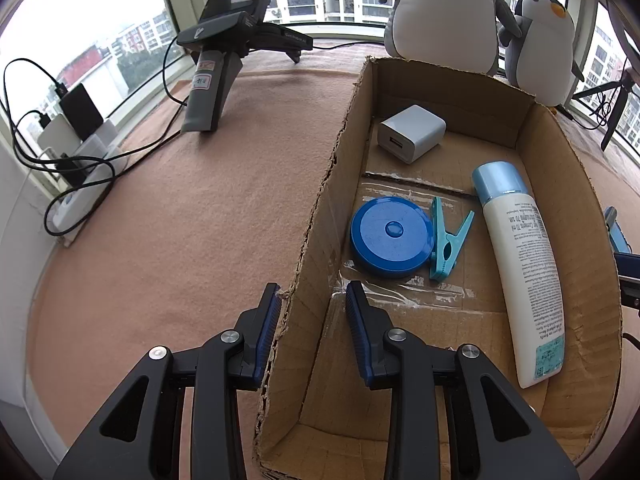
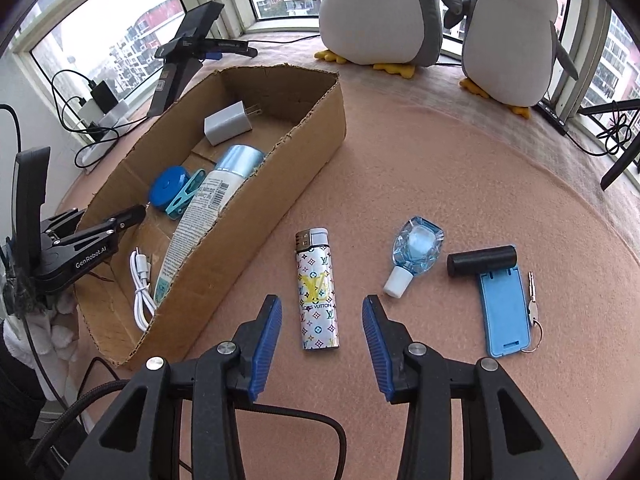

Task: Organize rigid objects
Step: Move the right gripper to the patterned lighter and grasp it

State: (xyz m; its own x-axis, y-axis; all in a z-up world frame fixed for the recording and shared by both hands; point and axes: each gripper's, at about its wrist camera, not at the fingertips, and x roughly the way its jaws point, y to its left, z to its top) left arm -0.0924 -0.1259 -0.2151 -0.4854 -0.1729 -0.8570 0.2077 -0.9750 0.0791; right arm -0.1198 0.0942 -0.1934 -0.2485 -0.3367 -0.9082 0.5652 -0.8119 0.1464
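A cardboard box (image 1: 568,216) fills the right half of my left wrist view. Inside it, a white charger (image 1: 412,133) sits toward the top, a round blue tape measure (image 1: 391,237) lies at centre with a teal clothespin (image 1: 448,240) touching its right edge, and a white bottle with a pale blue cap (image 1: 520,272) lies along the right wall. My left tongs (image 1: 312,300) are open at the lower centre, one blue pad outside the box's torn left wall and the other inside it, gripping nothing.

In my right wrist view, the same box (image 2: 256,216) sits at left, with a coiled white cable (image 2: 142,292) in its near end. On the pink tabletop (image 2: 460,168) at centre lies a patterned lighter (image 2: 318,292), directly ahead of my right tongs (image 2: 322,312), which are open and empty at the bottom of the frame. To the lighter's right lie a small clear blue bottle with a white cap (image 2: 414,252), then a black cylinder (image 2: 482,260) touching a light blue flat holder (image 2: 506,312), with a key on a ring (image 2: 534,312) at its right edge.

Two plush penguins (image 2: 384,12) stand along the top edge by the windows.
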